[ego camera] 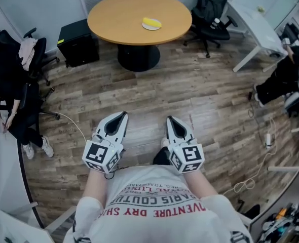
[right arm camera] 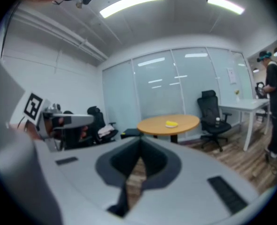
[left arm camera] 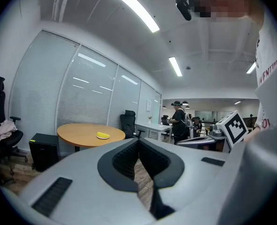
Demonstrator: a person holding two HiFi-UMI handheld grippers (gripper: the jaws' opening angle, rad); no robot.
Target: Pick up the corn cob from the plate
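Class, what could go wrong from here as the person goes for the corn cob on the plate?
1. The left gripper and right gripper are both shut; arriving so could nudge the corn cob off its plate.
2. A loose cable lies on the floor beside the walk to the table: a possible trip.

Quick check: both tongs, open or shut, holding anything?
Left tongs: shut, nothing held.
Right tongs: shut, nothing held.
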